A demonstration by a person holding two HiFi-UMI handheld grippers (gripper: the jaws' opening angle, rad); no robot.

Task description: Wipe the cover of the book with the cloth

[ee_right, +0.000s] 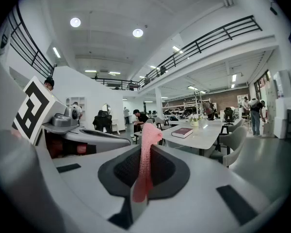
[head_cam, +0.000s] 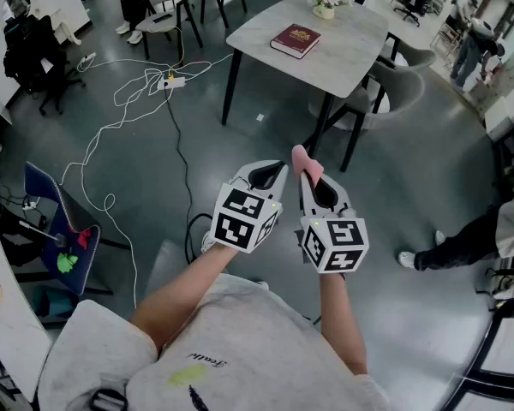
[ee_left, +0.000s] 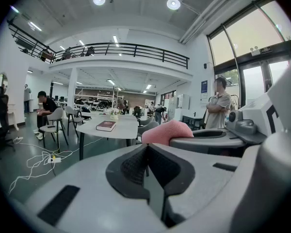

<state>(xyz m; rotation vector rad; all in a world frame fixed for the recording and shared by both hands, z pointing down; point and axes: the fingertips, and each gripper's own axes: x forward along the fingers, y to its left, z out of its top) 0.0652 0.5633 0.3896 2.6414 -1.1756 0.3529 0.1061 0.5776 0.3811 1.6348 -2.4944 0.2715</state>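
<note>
A dark red book [head_cam: 295, 39] lies flat on the grey table [head_cam: 343, 54] far ahead; it also shows as a small book [ee_left: 106, 125] in the left gripper view and as a book [ee_right: 182, 132] in the right gripper view. My right gripper [head_cam: 311, 178] is shut on a pink cloth [head_cam: 307, 163], whose strip [ee_right: 144, 164] stands up between the jaws. The left gripper [head_cam: 268, 175] is shut with nothing in it, side by side with the right one. Both are held in the air well short of the table.
White cables [head_cam: 146, 92] and a power strip [head_cam: 173, 81] lie on the floor at left. Chairs [head_cam: 385, 80] stand around the table, and a small plant [head_cam: 325, 5] sits on it. A person's leg and shoe [head_cam: 437, 251] are at right. A blue chair [head_cam: 64, 229] is at near left.
</note>
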